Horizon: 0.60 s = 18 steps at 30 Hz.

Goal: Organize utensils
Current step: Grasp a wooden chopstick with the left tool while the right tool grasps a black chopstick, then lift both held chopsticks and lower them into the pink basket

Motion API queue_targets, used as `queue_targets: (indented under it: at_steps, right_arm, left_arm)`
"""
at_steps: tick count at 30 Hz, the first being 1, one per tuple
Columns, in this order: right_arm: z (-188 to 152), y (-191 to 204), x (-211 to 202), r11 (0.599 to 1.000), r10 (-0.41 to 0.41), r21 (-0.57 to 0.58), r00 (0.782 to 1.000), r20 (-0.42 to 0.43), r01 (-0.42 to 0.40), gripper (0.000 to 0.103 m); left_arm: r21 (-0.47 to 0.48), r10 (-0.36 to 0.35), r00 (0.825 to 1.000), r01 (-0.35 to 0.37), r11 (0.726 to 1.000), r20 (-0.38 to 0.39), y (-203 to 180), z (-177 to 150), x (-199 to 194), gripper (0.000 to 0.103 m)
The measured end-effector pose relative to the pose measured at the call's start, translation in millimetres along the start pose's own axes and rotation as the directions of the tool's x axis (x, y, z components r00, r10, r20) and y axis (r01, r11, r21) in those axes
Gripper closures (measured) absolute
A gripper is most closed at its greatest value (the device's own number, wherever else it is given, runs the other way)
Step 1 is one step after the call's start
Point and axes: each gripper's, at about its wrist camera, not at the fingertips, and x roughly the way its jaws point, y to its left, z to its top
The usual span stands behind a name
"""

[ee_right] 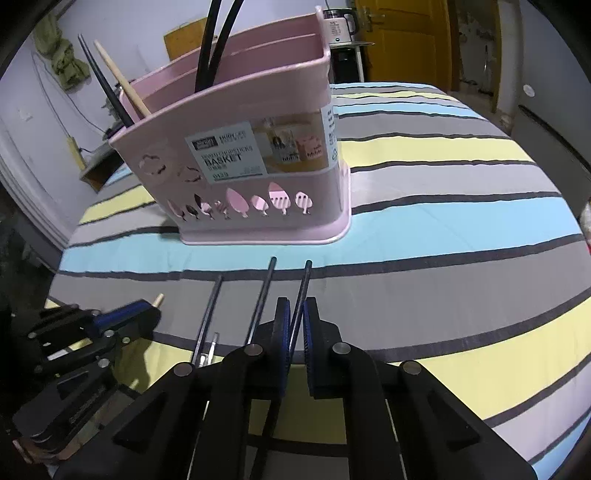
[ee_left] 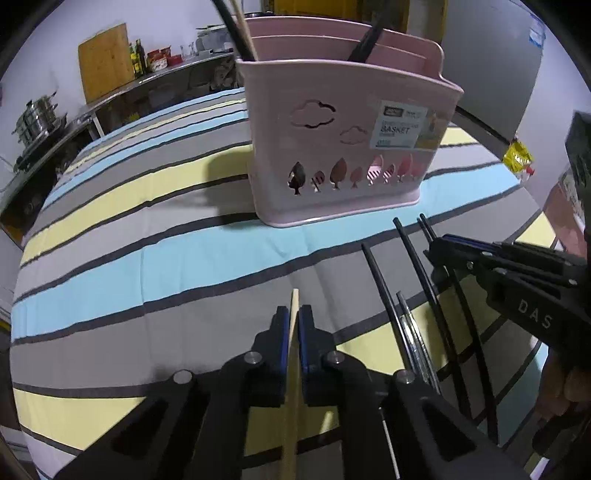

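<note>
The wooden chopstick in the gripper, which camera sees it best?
The left wrist view. There the wooden chopstick runs lengthwise between the pads of the left gripper, which is shut on it. The right wrist view shows only its pale tip poking past that gripper.

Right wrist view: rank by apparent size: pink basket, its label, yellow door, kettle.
1. pink basket
2. yellow door, though it stands far behind, so its true size is larger than it looks
3. label
4. kettle
</note>
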Motion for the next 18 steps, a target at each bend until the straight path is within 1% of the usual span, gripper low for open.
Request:
queue_targets:
  at_steps: [5, 10, 18]
  right_arm:
    - [4, -2, -18, 1.000, 0.031, 0.001, 0.999, 0.041, -0.032, 0.096]
    - [17, -1, -42, 0.999, 0.052, -0.007, 0.994, 0.092, -0.051, 0.097]
    - [37, 6, -90, 0.997, 0.070, -0.033, 0.978, 0.197, -0.065, 0.098]
  left_arm:
    - [-0.037, -0.018, 1.000, 0.019, 0.999, 0.022, 8, 3, -11, 0.097]
    - [-0.060, -0.041, 0.996, 0.046, 0.997, 0.082, 14, 13, -39, 0.097]
    - [-0.060, -0.069, 0.978, 0.083, 0.995, 0.197, 16, 36, -92, 0.097]
